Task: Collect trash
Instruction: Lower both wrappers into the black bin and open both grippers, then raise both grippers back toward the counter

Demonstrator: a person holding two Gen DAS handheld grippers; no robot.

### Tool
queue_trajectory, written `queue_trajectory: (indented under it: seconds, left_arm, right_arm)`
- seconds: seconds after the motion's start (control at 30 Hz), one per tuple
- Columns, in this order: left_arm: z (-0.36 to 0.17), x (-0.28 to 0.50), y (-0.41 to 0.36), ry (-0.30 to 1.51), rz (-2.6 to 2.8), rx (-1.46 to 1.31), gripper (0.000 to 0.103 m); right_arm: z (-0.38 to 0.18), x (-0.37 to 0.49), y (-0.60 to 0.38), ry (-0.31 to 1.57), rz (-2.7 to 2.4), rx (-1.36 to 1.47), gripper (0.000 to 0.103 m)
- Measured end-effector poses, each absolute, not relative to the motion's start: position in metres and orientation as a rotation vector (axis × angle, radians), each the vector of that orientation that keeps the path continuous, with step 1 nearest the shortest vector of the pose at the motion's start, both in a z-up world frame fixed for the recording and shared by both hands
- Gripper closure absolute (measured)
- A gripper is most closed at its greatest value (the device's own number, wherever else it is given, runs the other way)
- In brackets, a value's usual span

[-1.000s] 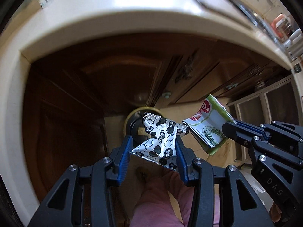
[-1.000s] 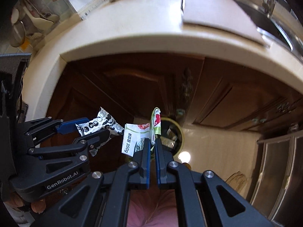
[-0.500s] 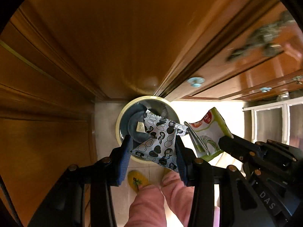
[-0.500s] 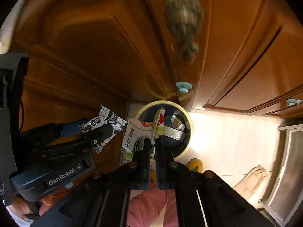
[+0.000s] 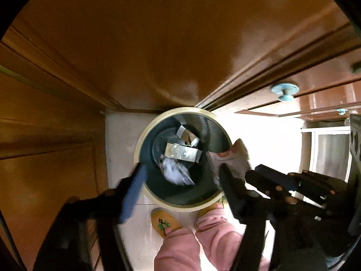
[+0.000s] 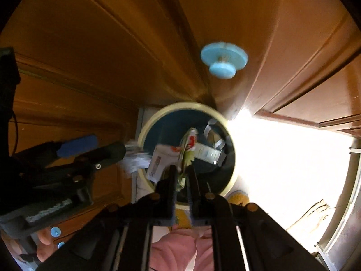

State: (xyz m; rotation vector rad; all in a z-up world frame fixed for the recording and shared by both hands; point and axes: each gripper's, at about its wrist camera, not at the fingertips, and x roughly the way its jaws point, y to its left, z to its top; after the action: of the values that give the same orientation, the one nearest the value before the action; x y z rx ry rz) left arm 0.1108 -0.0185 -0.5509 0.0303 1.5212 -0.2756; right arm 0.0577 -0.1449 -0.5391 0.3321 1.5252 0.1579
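both wrist views look steeply down from close above the round dark bin with a cream rim (image 5: pixel 183 206) (image 6: pixel 232 181) on the pale floor, near the brown wooden cabinet doors (image 5: pixel 158 45) (image 6: pixel 90 45). each shares the bin and catches the other gripper at its side.

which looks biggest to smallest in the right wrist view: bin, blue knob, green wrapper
1. bin, widest by far.
2. green wrapper, between the opening jaws of the right gripper.
3. blue knob, though it sits nearer the camera, so unsure against the wrapper.
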Motion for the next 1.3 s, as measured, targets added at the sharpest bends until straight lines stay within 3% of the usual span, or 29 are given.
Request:
queue_trajectory:
  seconds: [0.17, 0.47, 0.67, 0.9, 1.3]
  left_arm:
    - [-0.552, 0.110, -0.009, 1.515, -0.238, 0.042, 0.024]
    - [-0.529, 0.102, -0.013, 1.481, -0.214, 0.077, 0.017]
    - [-0.486, 0.091, -0.014, 1.461, -0.215, 0.105, 0.013]
    - [-0.408, 0.076, -0.014, 1.419, -0.215, 0.135, 0.012]
    - [-0.237, 0.040, -0.006, 1.265, -0.280, 0.181, 0.012]
  right_arm:
    - [-0.531, 0.054, -0.143, 1.498, 0.144, 0.305, 0.064]
    - [-0.510, 0.048, -0.152, 1.498, 0.086, 0.362, 0.064]
    - [-0.474, 0.040, -0.153, 1.486, 0.067, 0.365, 0.064]
    - [-0.408, 0.025, -0.156, 1.462, 0.055, 0.355, 0.064]
    - [-0.241, -0.006, -0.144, 1.320, 0.077, 0.309, 0.064]
